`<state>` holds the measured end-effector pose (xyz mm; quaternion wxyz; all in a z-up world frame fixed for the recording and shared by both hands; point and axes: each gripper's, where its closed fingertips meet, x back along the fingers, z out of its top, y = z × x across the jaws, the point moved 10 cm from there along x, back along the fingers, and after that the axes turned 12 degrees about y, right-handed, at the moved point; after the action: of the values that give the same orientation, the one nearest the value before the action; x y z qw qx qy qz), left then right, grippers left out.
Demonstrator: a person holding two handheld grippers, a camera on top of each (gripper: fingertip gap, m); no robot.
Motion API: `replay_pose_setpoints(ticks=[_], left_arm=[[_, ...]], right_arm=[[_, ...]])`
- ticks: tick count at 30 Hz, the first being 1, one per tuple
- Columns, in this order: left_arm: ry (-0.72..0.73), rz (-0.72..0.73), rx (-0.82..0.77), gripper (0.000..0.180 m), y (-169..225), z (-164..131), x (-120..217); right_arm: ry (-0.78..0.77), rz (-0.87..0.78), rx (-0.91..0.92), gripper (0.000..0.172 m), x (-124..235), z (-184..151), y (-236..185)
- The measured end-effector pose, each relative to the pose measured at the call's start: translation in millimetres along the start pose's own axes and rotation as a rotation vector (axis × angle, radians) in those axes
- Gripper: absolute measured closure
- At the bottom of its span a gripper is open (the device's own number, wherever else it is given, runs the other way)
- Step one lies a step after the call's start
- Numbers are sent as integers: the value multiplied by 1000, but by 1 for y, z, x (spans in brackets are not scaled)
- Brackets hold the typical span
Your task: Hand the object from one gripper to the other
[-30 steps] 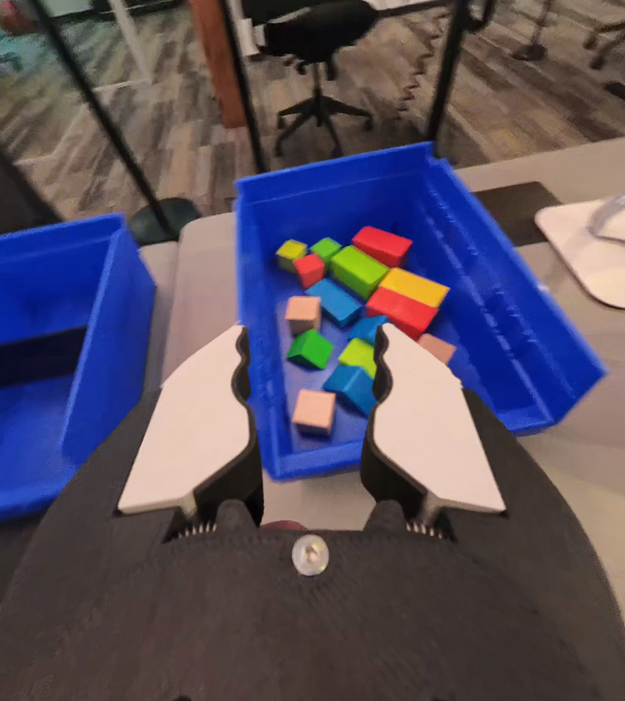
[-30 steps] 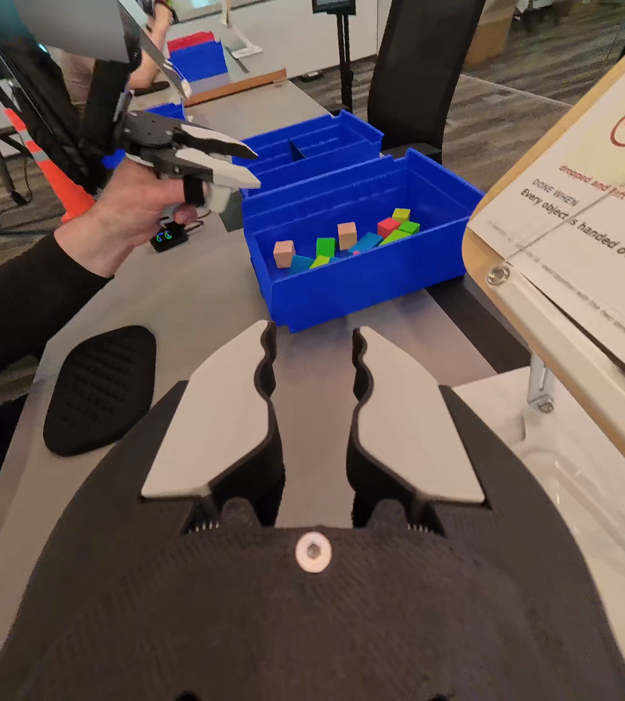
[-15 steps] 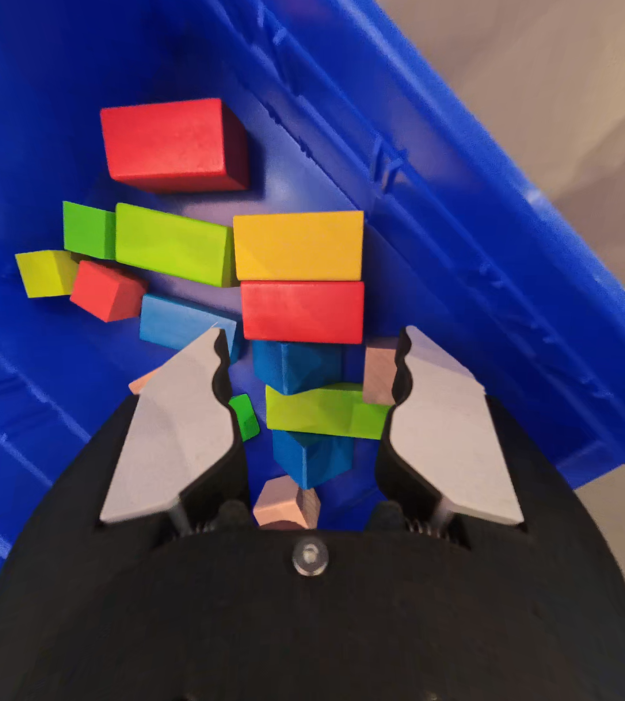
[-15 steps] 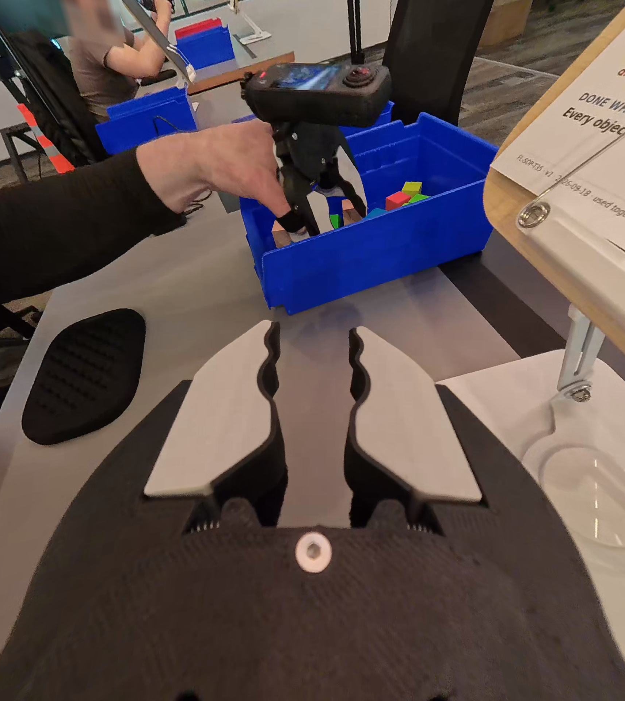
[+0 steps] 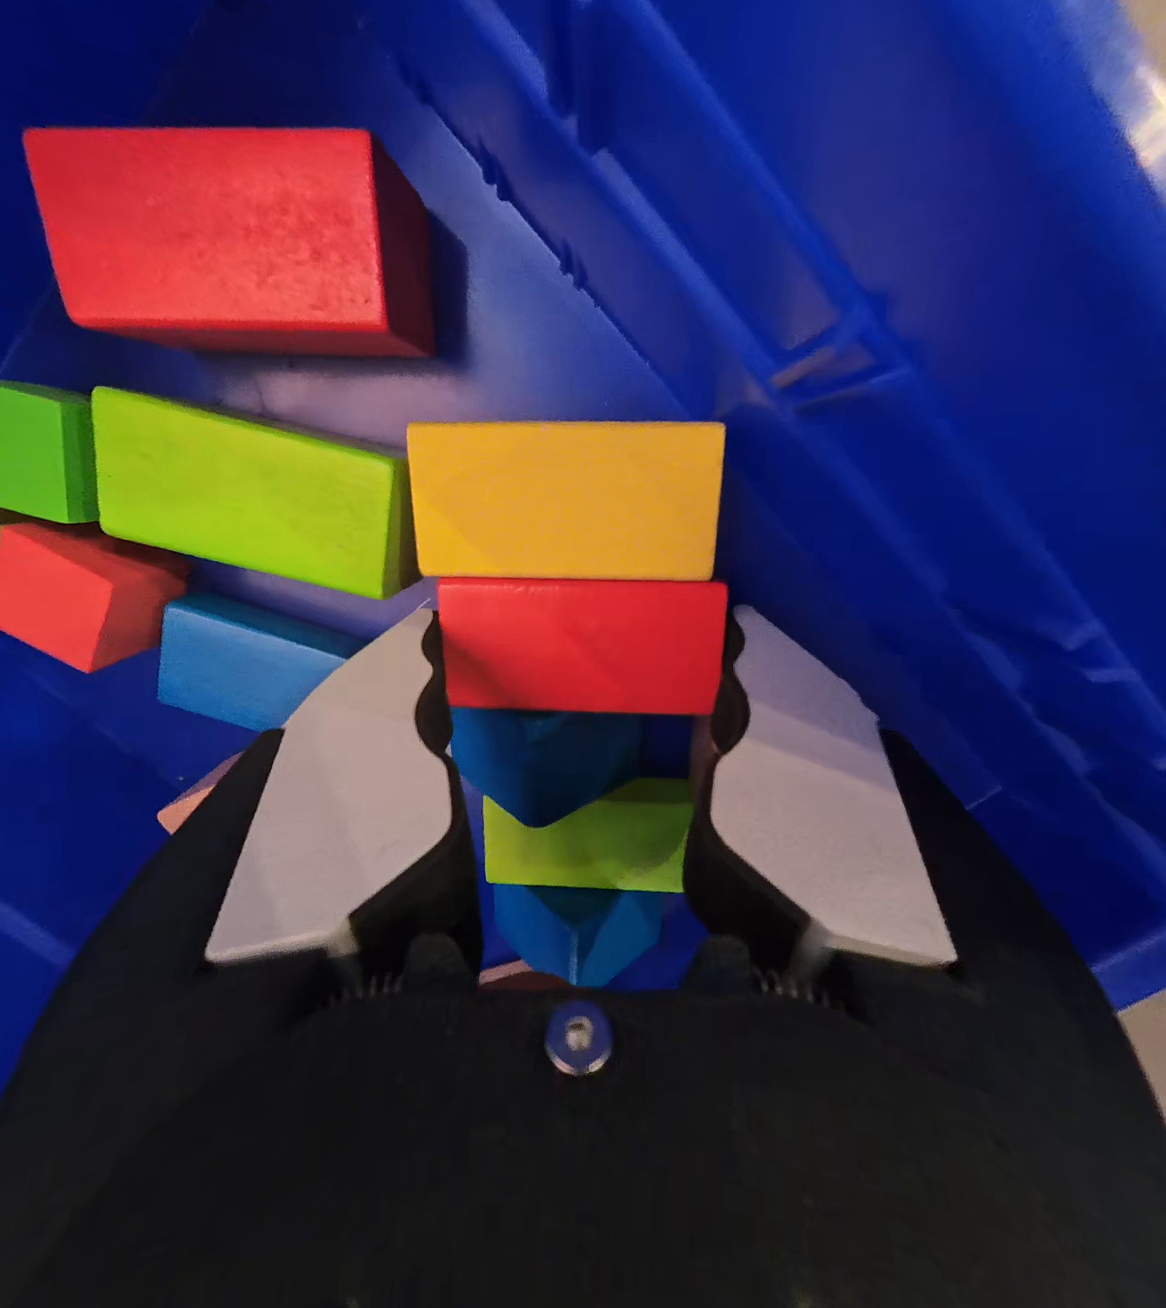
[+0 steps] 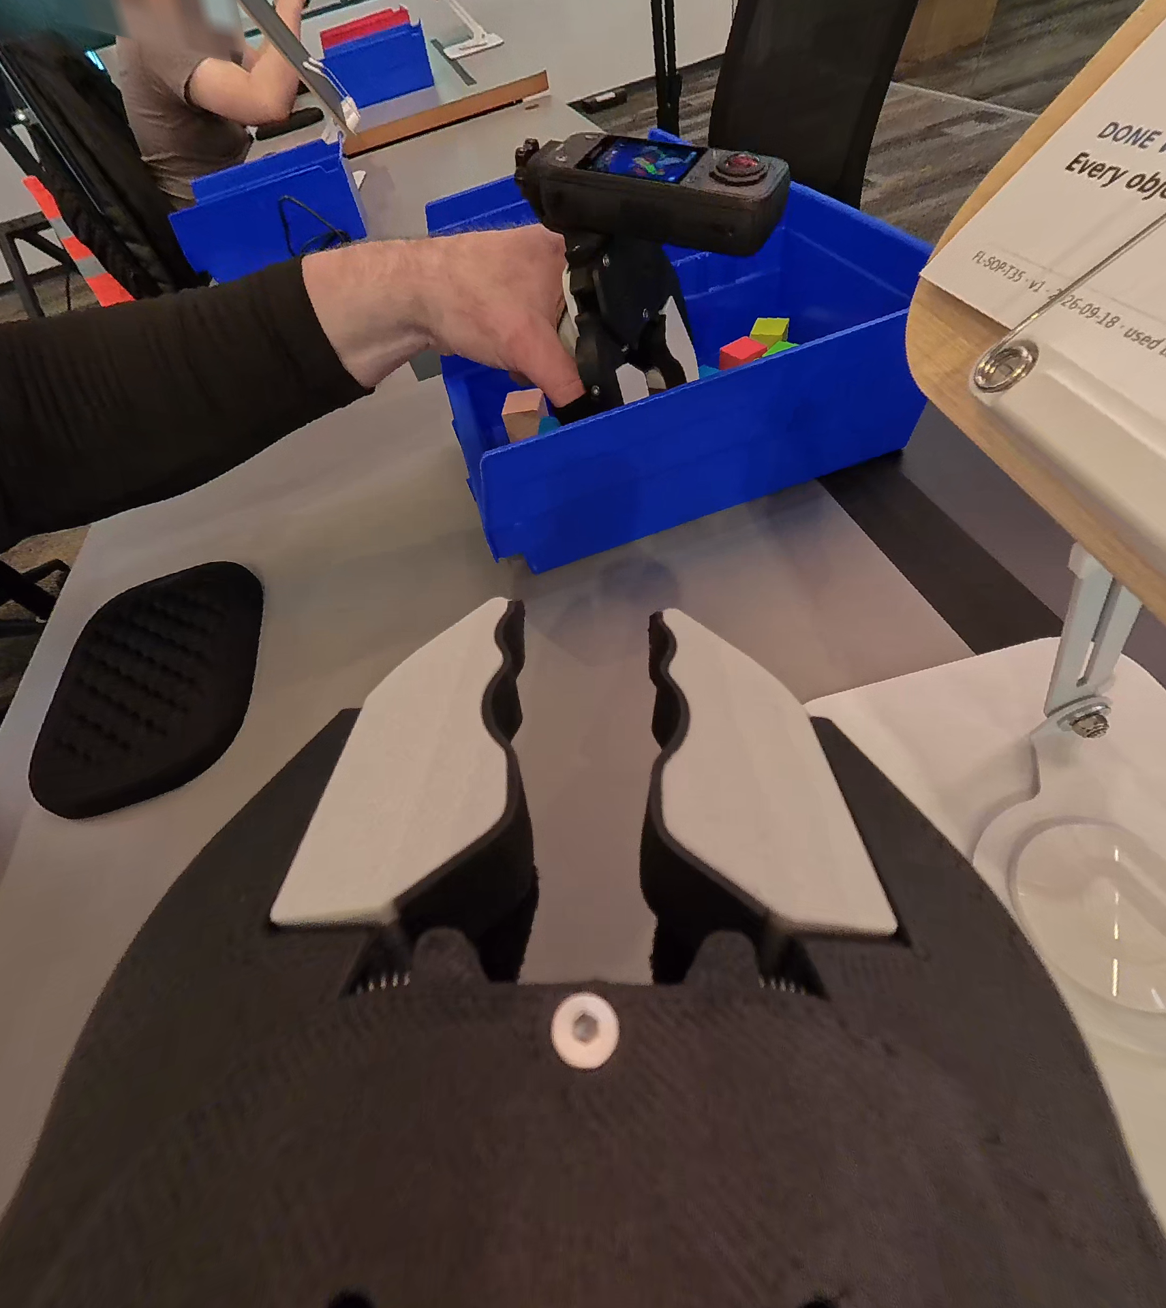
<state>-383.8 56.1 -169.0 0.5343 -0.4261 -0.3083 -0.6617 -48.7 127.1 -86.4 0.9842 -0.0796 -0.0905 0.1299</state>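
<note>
My left tongs [image 5: 583, 662] straddle the red block [image 5: 580, 644] in the blue bin [image 5: 920, 354], pads flanking but not visibly pressing (pickup step; next they must clamp and lift). Yellow block [image 5: 566, 495] touches at 12 o'clock. Right tongs [image 6: 583, 637] hover apart, bare, over the table [image 6: 353, 531]. Half a second ago the left sat farther back.

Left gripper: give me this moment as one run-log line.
left gripper: in blue bin, fingers astride red block, contact unclear | right gripper: open, empty, over table
</note>
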Motion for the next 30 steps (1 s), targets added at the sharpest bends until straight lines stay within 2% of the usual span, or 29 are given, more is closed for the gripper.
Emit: replay_pose_setpoints(ticks=[6,16,20,24,30], left_arm=[[114,56,-3,108,1,-5,12],[420,208,-97,108,26,-22,72],[673,197,-279,108,71,-13,112],[897,120,-537,108,142,9,149],[1093,-15,-824,108,228,37,180]], right_arm=[[12,2,-7,140,3,1,1],[74,68,-99,137,4,5,-1],[158,181,-216,131,3,12,-7],[246,348,-406,120,-2,17,-13],[332,657,-623,117,-12,16,-24]])
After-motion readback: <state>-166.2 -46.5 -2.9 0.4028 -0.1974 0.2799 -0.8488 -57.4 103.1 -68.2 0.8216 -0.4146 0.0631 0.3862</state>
